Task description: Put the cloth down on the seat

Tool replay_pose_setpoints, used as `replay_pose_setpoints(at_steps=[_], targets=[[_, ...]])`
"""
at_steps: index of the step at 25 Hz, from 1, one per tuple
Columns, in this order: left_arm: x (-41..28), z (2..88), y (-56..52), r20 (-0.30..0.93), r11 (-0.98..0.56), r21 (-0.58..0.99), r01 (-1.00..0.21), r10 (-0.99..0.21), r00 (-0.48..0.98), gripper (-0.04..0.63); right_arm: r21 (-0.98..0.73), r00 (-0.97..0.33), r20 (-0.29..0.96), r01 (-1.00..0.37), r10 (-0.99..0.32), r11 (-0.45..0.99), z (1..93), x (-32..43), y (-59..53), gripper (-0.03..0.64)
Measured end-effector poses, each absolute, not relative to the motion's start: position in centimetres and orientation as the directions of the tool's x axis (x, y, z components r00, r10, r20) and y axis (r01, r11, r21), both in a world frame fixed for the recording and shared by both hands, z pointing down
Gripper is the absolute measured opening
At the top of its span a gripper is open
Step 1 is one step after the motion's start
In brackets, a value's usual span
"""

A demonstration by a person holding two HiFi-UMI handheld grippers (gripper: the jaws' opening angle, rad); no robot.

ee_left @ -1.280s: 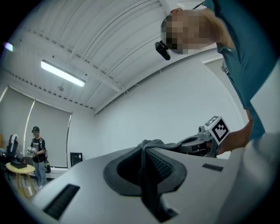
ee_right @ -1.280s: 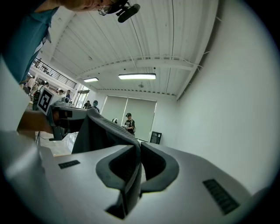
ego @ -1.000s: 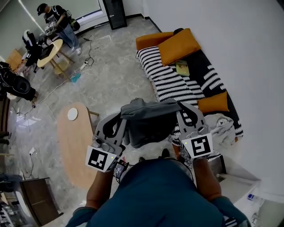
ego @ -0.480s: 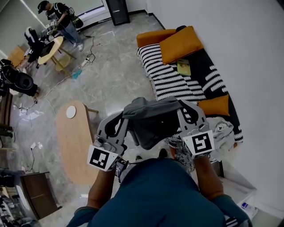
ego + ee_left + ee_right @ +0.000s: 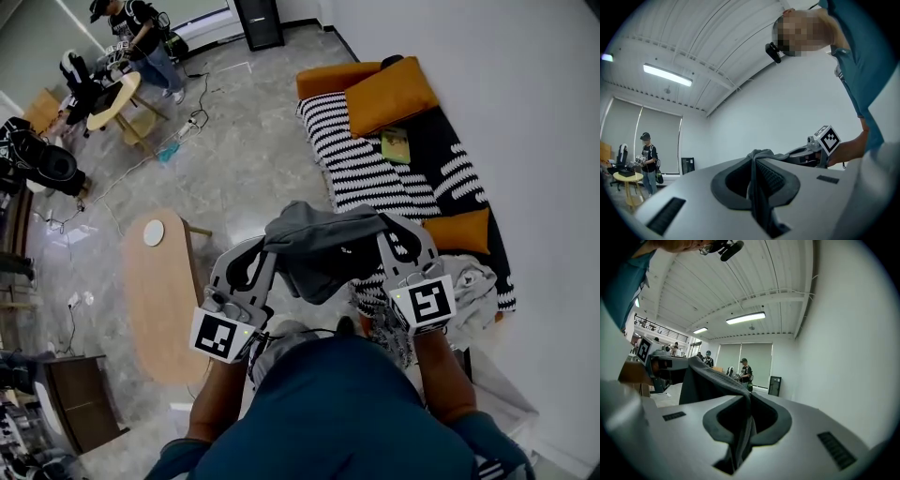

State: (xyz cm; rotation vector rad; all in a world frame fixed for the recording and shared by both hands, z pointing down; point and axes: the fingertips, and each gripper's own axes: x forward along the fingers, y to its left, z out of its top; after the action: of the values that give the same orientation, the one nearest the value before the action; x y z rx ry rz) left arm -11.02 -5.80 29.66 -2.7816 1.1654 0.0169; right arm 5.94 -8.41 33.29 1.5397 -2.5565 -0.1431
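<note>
A grey cloth (image 5: 323,248) hangs stretched between my two grippers, held up in the air in front of the person. My left gripper (image 5: 269,246) is shut on its left edge, and the fabric (image 5: 757,187) is pinched in the jaws. My right gripper (image 5: 382,225) is shut on its right edge, where the cloth (image 5: 740,427) runs through the jaws. The seat is a sofa (image 5: 375,178) with a black-and-white striped cover, ahead and to the right along the wall. Both grippers point upward in their own views.
Orange cushions (image 5: 386,94) and a small book (image 5: 397,142) lie on the sofa, with a light garment (image 5: 473,286) at its near end. An oval wooden table (image 5: 159,295) stands to the left. A person (image 5: 141,37) works at a far table.
The view has shifted slightly; the sofa and the table sit a little to the right and lower. The cloth stays held between both grippers.
</note>
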Motion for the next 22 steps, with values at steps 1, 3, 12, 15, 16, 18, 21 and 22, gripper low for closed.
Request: replay_pose_setpoints(at_steps=[1, 3, 12, 15, 16, 18, 21, 22], targets=[[-11.2, 29.8, -6.0, -0.061, -0.695, -0.107, -0.711, -0.709, 0.702, 0.023, 0.157, -0.461, 0.089, -0.869, -0.883, 0.469, 33.6, 5.6, -8.8, 0.035], [-12.1, 30.7, -6.3, -0.044, -0.700, -0.086, -0.709, -0.708, 0.705, 0.023, 0.141, -0.458, 0.104, -0.872, -0.883, 0.469, 34.3, 4.6, -9.4, 0.035], [-18.2, 31.5, -11.1, -0.038, -0.729, -0.018, -0.685, -0.684, 0.729, 0.023, 0.144, -0.409, 0.126, -0.894, -0.904, 0.425, 33.6, -1.0, -12.6, 0.034], [-19.0, 31.9, -12.4, -0.041, -0.751, -0.021, -0.660, -0.659, 0.751, 0.023, 0.145, -0.384, 0.119, -0.906, -0.916, 0.398, 33.3, -1.9, -13.2, 0.034], [-19.3, 31.9, -12.7, -0.045, -0.756, -0.022, -0.654, -0.652, 0.757, 0.023, 0.147, -0.378, 0.120, -0.908, -0.918, 0.393, 33.3, -2.1, -13.3, 0.034], [-19.9, 32.0, -13.3, -0.043, -0.767, -0.021, -0.641, -0.640, 0.767, 0.023, 0.153, -0.364, 0.122, -0.912, -0.923, 0.380, 33.3, -2.5, -13.5, 0.034], [-20.2, 31.7, -14.2, -0.062, -0.781, -0.024, -0.624, -0.622, 0.781, 0.023, 0.152, -0.334, 0.125, -0.924, -0.934, 0.351, 33.5, -2.8, -13.8, 0.034], [-20.2, 31.6, -14.4, -0.066, -0.786, -0.023, -0.618, -0.616, 0.785, 0.023, 0.150, -0.325, 0.126, -0.928, -0.937, 0.342, 33.6, -2.8, -13.8, 0.034]])
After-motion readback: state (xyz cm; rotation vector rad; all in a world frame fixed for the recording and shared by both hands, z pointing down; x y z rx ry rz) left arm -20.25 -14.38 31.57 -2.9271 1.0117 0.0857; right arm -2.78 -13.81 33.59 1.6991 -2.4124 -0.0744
